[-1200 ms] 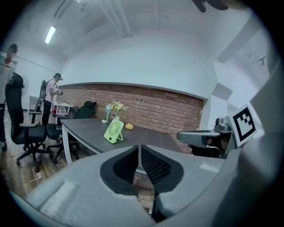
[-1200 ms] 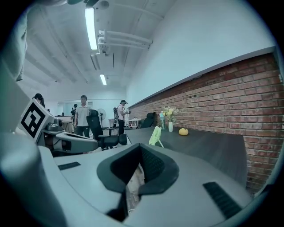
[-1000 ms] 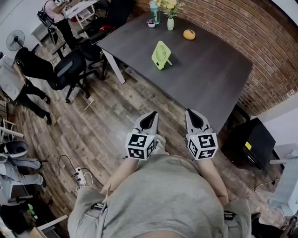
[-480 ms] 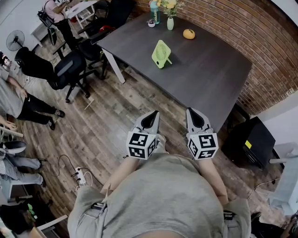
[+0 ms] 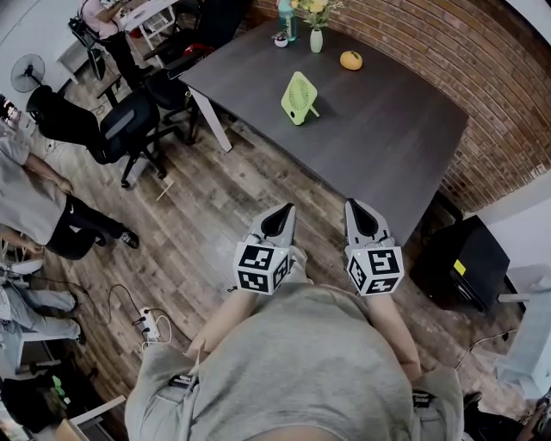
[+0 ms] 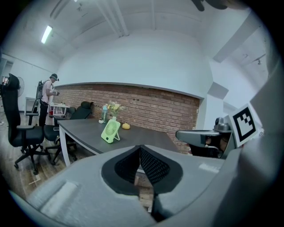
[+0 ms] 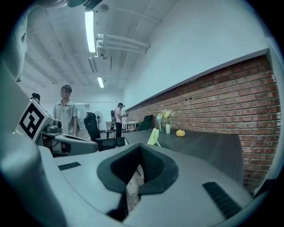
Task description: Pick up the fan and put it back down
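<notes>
A person point(image 5: 301, 362) stands on the wooden floor point(image 5: 198, 226) at the near end of a dark grey table point(image 5: 387, 142), a hand-held gripper in each hand, both pointing toward the table. The left gripper point(image 5: 281, 214) has its jaws pressed together with nothing between them, as its own view shows. The right gripper point(image 5: 355, 212), just beside it, is likewise closed and empty. Each carries a marker cube point(image 5: 261, 269) at its rear, close to the person's body. The light green fan point(image 5: 298, 98), a small desk model on a thin stand, sits leaning back a little on the far left part of the table, well apart from both grippers and touched by neither. Farther along the table, toward the brick wall point(image 5: 491, 69), are a pale vase point(image 5: 316, 41) of yellow flowers, a blue-green bottle point(image 5: 285, 19), a small pot point(image 5: 281, 41) and a round orange fruit point(image 5: 349, 61). A black office chair point(image 5: 129, 129) stands on the floor left of the table, with a standing fan point(image 5: 28, 74) beyond it at the far left. A black cabinet point(image 5: 461, 263) sits at the right, near the table's near corner, and a white power strip point(image 5: 148, 326) lies on the floor at the near left. A second person point(image 5: 39, 202) is at the left edge of the room.
</notes>
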`<state>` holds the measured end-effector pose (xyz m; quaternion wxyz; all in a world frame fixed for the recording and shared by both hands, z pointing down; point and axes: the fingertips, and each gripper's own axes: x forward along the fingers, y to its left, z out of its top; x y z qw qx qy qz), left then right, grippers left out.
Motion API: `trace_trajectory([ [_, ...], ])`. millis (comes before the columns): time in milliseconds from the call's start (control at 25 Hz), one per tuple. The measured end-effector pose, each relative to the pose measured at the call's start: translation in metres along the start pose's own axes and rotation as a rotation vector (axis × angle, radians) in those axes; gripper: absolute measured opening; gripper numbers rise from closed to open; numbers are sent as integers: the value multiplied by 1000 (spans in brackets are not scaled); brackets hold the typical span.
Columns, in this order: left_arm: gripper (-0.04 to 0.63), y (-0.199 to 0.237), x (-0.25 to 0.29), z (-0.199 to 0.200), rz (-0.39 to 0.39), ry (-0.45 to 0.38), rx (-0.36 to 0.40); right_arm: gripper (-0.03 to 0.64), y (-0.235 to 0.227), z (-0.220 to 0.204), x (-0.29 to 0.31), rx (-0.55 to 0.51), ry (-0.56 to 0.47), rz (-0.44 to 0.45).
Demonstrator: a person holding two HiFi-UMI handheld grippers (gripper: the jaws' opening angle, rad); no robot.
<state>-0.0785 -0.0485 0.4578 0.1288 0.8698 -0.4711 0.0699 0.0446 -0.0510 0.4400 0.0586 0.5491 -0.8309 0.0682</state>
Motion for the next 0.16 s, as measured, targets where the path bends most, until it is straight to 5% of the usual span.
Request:
trace_trajectory([
  [160,21,0,5,-1,0,5,-2,0,-5,-2,1,7,3,-5],
])
